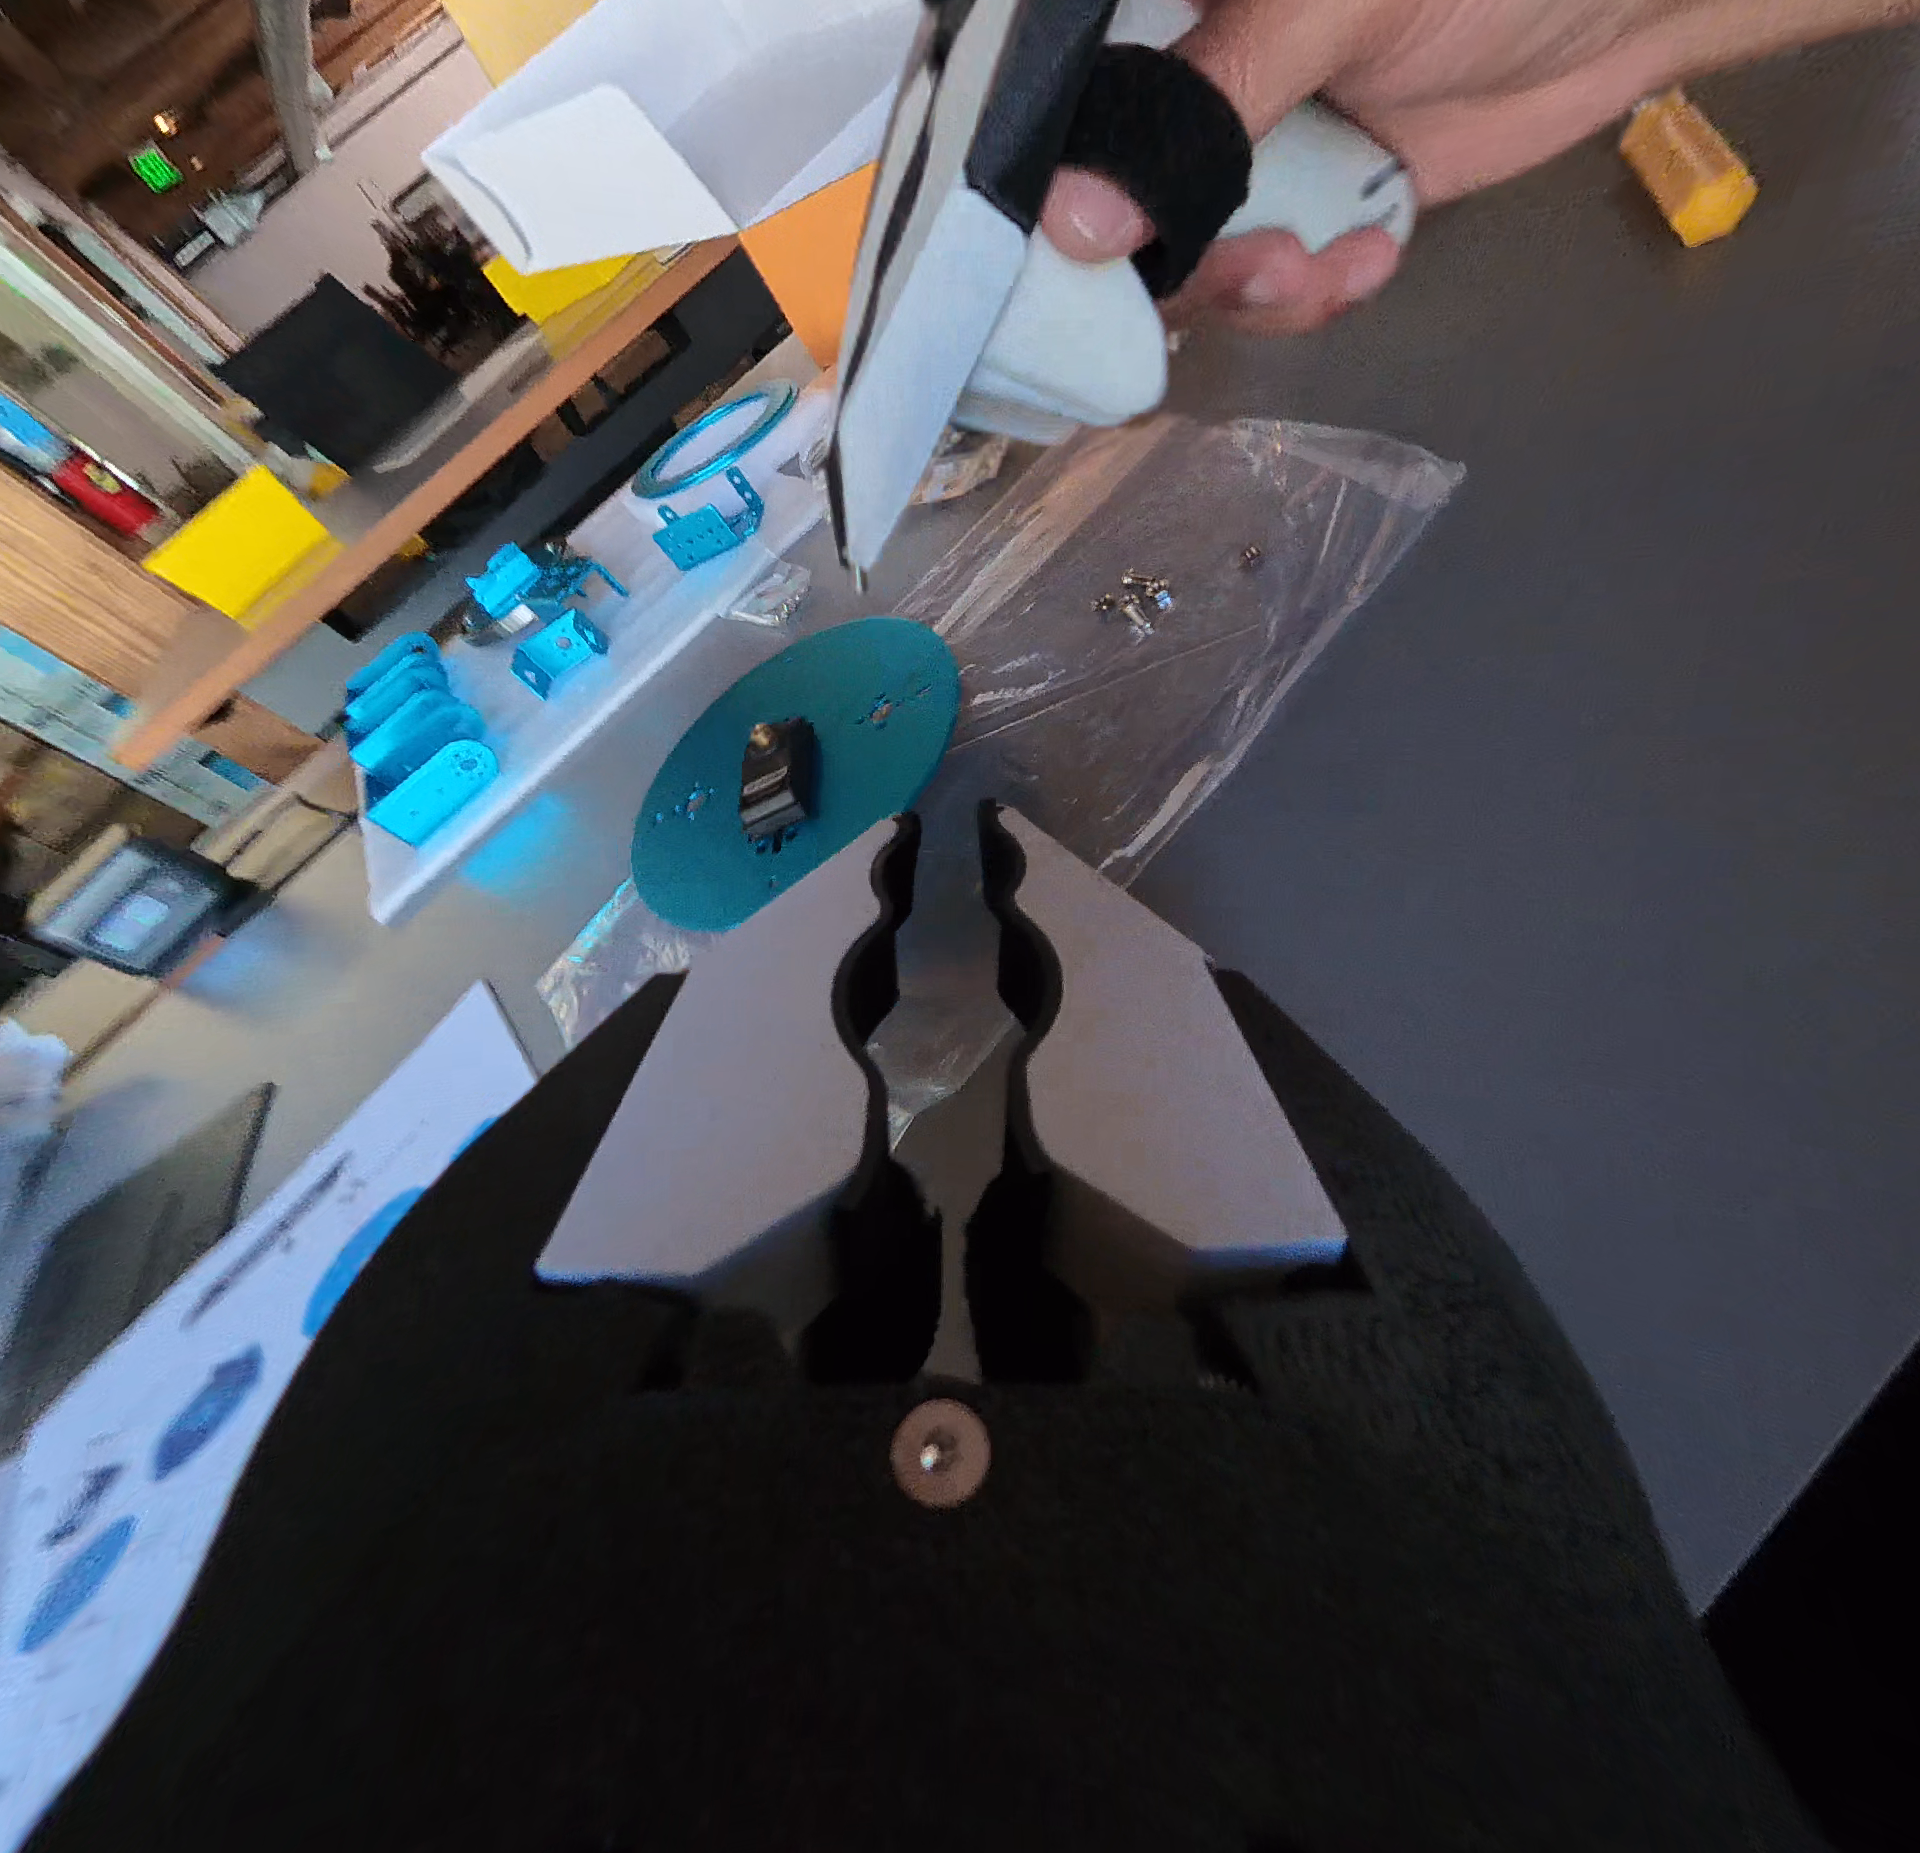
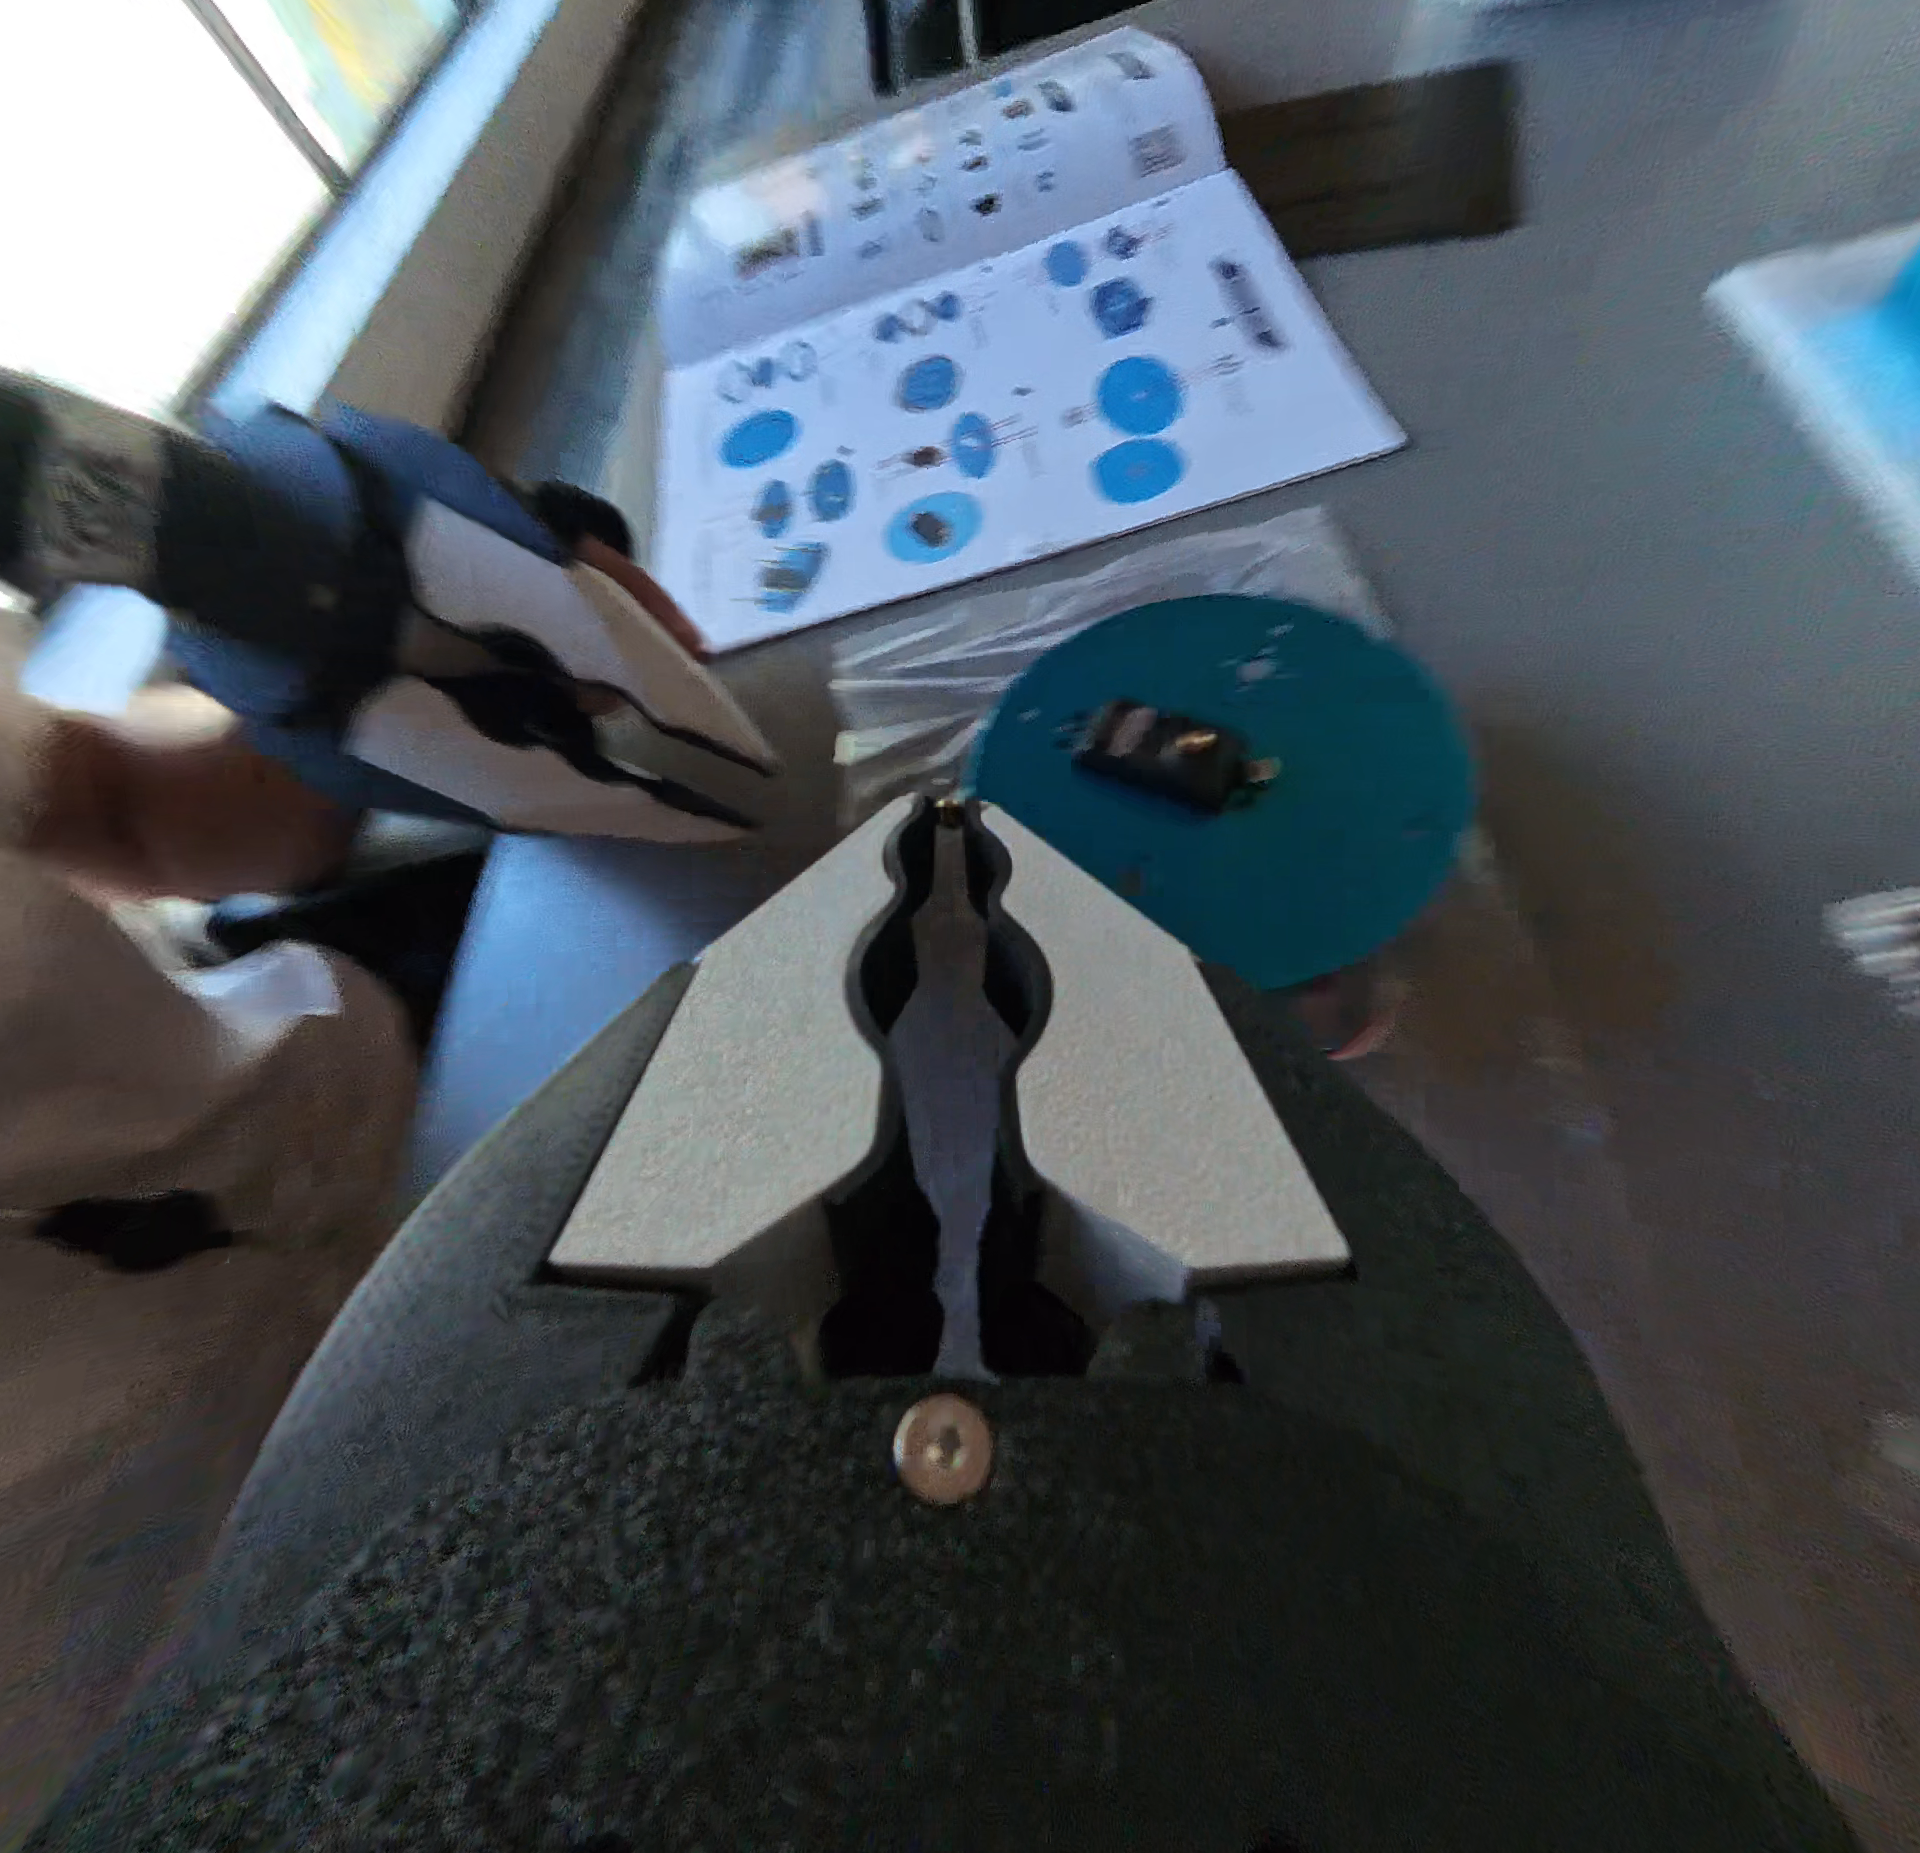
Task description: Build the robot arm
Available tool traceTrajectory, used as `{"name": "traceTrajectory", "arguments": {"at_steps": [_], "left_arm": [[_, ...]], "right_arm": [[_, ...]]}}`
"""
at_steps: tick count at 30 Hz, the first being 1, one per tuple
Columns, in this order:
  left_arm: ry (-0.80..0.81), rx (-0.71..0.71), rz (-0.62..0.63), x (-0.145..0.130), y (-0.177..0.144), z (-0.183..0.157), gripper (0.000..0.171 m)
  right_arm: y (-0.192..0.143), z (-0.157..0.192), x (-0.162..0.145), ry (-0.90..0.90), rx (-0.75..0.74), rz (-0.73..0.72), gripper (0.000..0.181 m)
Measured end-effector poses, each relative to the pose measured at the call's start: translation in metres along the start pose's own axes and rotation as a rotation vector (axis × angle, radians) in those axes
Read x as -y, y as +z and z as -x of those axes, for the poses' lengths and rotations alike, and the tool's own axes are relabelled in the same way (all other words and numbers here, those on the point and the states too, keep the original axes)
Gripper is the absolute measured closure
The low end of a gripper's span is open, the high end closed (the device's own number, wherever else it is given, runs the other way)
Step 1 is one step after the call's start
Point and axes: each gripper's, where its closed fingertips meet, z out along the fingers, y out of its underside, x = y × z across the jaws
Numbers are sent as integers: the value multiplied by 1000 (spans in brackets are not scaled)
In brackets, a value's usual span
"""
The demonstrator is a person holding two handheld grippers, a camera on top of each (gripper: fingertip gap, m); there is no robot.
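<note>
Now my right gripper (image 2: 951, 811) pinches a small screw (image 2: 950, 816) beside the teal disc (image 2: 1247, 847), ready for its holes I think, and my left gripper (image 1: 948, 832) waits narrowly open, empty.

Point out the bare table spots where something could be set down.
Free: the dark table right of the clear plastic bag, out to the yellow block, and the strip nearer the camera. Crowded: around the teal disc with its black servo, the loose screws, the white tray of blue brackets and the booklet.
</note>
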Motion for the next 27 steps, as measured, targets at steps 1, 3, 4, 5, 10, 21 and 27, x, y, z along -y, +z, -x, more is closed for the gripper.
{"name": "traceTrajectory", "arguments": {"at_steps": [1, 3, 4, 5, 10, 21, 27], "left_arm": [[-44, -7, -8, -1, -2, 5, 161], [-117, 0, -25, -1, -7, 17, 161], [-144, 4, -35, -1, -10, 23, 161], [-166, 3, -44, 0, -12, 26, 161], [-236, 10, -60, -4, -19, 38, 161], [-204, -75, 74, -26, 9, 47, 152], [-212, -79, 103, -32, 16, 50, 152]], "right_arm": [[-1, -17, 3, -108, -81, 47, 177], [1, -44, 8, -275, -179, 152, 176], [4, -54, 10, -331, -197, 200, 177], [9, -61, 8, -362, -188, 252, 176], [27, -66, -9, -361, -49, 415, 176], [37, -70, -17, -387, -25, 519, 176], [39, -70, -17, -395, -12, 540, 176]]}}
